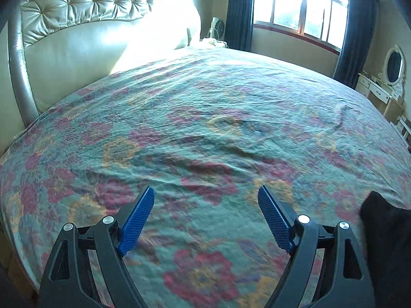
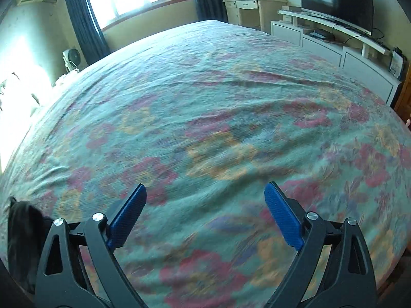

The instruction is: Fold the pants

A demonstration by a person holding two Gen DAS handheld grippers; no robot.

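Black pants point(image 1: 385, 243) show only as a dark mass at the lower right edge of the left wrist view, and the same dark cloth point(image 2: 23, 233) sits at the lower left edge of the right wrist view. My left gripper point(image 1: 206, 193) hangs open over the flowered bedspread point(image 1: 205, 118), nothing between its blue pads point(image 1: 137, 224). My right gripper point(image 2: 205, 190) is open too, over the bedspread point(image 2: 205, 118), with its blue pads point(image 2: 282, 218) empty. The pants lie between the two grippers, outside both jaws. Most of the garment is out of view.
A tufted headboard point(image 1: 77, 12) stands at the left end of the bed. Beyond the bed are a window with dark curtains point(image 1: 300, 5), a small fan point(image 2: 72, 57), a dressing table with oval mirror point(image 1: 385, 82), and a television point(image 2: 336, 0) on a white cabinet point(image 2: 346, 51).
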